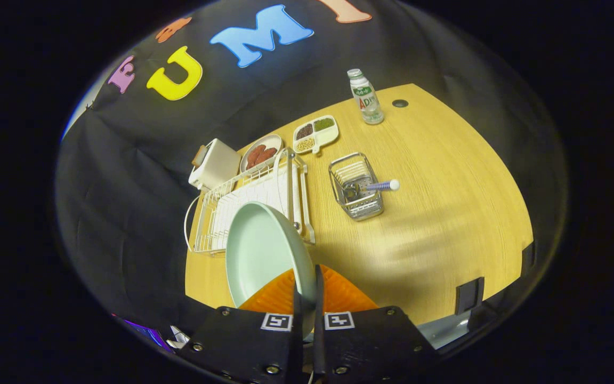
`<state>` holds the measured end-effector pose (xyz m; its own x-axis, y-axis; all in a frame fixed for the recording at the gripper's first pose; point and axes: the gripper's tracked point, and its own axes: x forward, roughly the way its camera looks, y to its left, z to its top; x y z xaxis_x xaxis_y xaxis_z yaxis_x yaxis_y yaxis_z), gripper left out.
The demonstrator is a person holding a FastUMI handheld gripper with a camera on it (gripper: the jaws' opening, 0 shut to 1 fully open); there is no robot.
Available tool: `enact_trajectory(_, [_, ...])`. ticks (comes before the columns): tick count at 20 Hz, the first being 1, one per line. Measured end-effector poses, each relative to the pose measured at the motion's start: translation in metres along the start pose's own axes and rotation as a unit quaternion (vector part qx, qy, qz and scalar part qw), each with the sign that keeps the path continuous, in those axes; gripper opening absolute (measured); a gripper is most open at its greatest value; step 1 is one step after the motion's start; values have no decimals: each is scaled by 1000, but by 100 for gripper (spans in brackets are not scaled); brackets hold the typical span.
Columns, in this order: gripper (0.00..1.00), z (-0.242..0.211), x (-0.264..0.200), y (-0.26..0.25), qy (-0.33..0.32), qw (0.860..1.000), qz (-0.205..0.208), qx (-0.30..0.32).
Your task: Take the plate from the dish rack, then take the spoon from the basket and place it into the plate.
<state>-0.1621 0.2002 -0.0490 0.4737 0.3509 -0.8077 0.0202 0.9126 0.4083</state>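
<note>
Right now the gripper (305, 298) is clamping its two fingers together on the rim of the plate (261, 250), holding it edge-on, likely because it stood upright in the dish rack (243, 205). The plate is hanging tilted over the rack's near end and the table (445, 213); whether it is touching the rack wires is hard to tell. The spoon (376, 186) is sitting in the wire basket (355, 186) beyond the fingers, handle poking out over the rim (easy to grab). Next the plate is needing a flat spot on open table near the basket.
</note>
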Motion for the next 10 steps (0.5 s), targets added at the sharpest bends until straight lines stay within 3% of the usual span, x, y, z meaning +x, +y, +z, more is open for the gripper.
enact_trajectory(10, [8,-44,52,-50,60,996,0,61])
